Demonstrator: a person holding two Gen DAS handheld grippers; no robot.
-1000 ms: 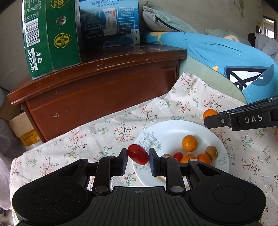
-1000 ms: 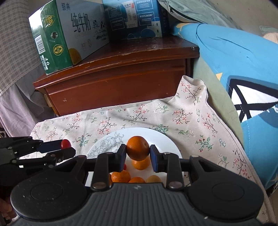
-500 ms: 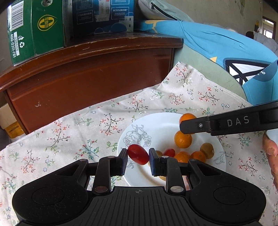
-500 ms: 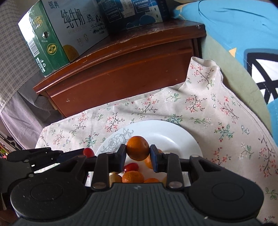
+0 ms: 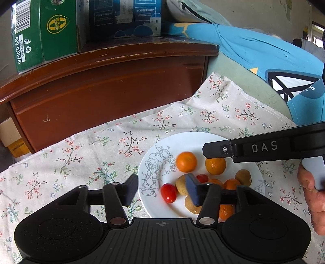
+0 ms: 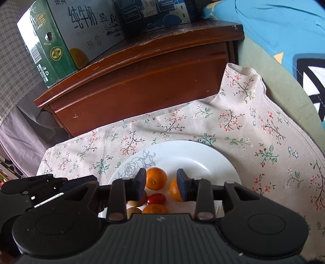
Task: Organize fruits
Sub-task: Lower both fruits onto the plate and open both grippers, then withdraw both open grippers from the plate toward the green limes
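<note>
A white plate (image 5: 203,136) with a drawn rose lies on the floral cloth and holds several small oranges, brown kiwis and cherry tomatoes. My left gripper (image 5: 161,188) hangs low over the plate's left rim, its jaws opening. A red cherry tomato (image 5: 168,193) lies on the plate between them, free of both pads. My right gripper (image 6: 161,183) is over the plate with its jaws opening. An orange (image 6: 156,178) rests on the plate between them, with a gap to the right pad. From the side, the right gripper (image 5: 207,150) reaches in above the oranges.
A brown wooden cabinet (image 5: 113,87) stands behind the cloth, with a green carton (image 5: 46,32) and a blue box (image 5: 126,18) on top. A blue cushion (image 5: 264,52) rises at the right. A person's hand (image 5: 312,195) holds the right gripper. The floral cloth (image 5: 81,154) spreads left of the plate.
The left jaws have spread and the cherry tomato they held now lies on the plate. The right jaws have widened and the orange sits on the plate, out of their grip.
</note>
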